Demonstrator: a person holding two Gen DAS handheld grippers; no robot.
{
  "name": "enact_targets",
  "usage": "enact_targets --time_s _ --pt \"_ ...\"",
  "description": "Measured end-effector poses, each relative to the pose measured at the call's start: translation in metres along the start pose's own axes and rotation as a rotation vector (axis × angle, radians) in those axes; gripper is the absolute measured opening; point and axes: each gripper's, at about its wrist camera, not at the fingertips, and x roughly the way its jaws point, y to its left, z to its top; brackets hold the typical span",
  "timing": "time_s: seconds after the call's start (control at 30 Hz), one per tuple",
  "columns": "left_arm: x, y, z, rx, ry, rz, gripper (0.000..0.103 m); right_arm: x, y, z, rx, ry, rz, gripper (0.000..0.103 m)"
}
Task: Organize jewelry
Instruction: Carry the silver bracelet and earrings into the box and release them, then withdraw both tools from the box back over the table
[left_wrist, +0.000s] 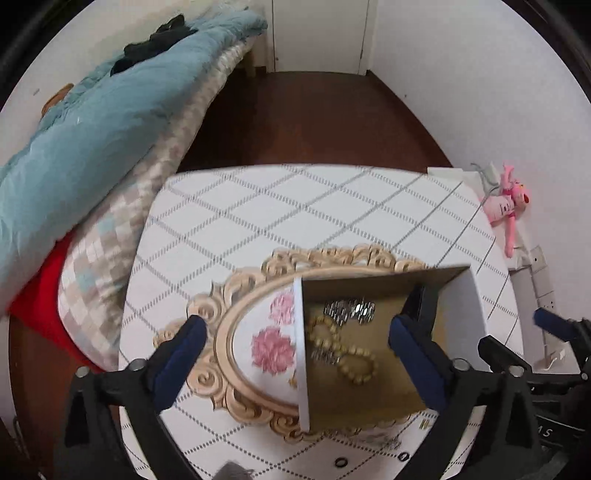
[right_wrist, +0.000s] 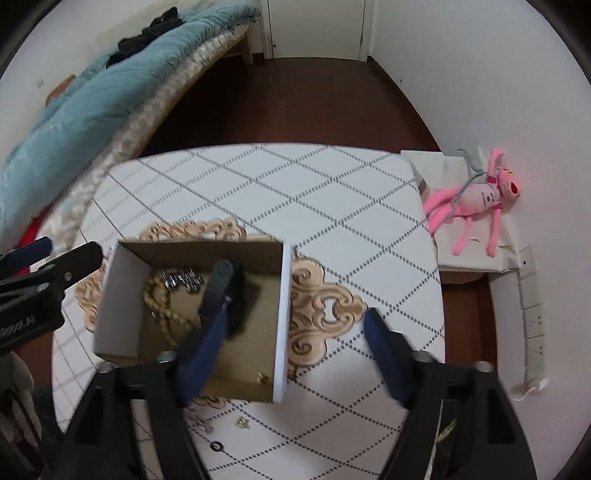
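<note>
Beads (left_wrist: 341, 345) in box (right_wrist: 282, 314) | pink flowers (left_wrist: 273, 345): left view only

Tablecloth (left_wrist: 258, 206): white, with grey dotted lines that make a diamond grid.
Tray (left_wrist: 221, 347): beige-gold carved scroll frame; the centre is white with pink flowers.
Box (right_wrist: 281, 314): white on the outside walls, brown cardboard inside.
Bead bracelet (left_wrist: 343, 347): pale yellow-tan beads.
Metal bracelet (left_wrist: 349, 309): shiny silver links.
Left gripper (left_wrist: 297, 339): black body, dark blue fingers (left_wrist: 184, 354).
Right gripper (right_wrist: 295, 332): black body, dark blue fingers (right_wrist: 386, 354).
Duvet (left_wrist: 92, 122): light teal-blue, with black clothing on top.
Bedcover (left_wrist: 122, 236): beige, white and pale blue checks.
Plush toy (right_wrist: 476, 199): pink with a paler belly.
Floor (left_wrist: 314, 118): dark red-brown.
Walls (left_wrist: 480, 92): white.
</note>
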Motion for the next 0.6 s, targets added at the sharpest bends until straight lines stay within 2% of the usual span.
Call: enact_targets --time_s 0.03,0.07,0.37,0.6 --pt "0.001 0.001 -0.004 0.003 0.001 0.002 0.103 0.002 0.001 -0.003 -0.003 0.007 -0.011 0.100" --pt "0.002 0.001 -0.008 0.006 0.004 0.012 0.103 0.004 0.001 -0.006 -0.005 0.009 -0.020 0.101" --pt "0.002 0.004 -0.033 -0.011 0.026 0.016 0.103 0.001 0.002 -0.020 0.012 -0.016 -0.071 0.103" --pt "-0.021 0.002 -0.040 -0.019 -0.014 0.016 0.103 -0.021 0.005 -0.027 0.009 -0.063 -0.081 0.103"
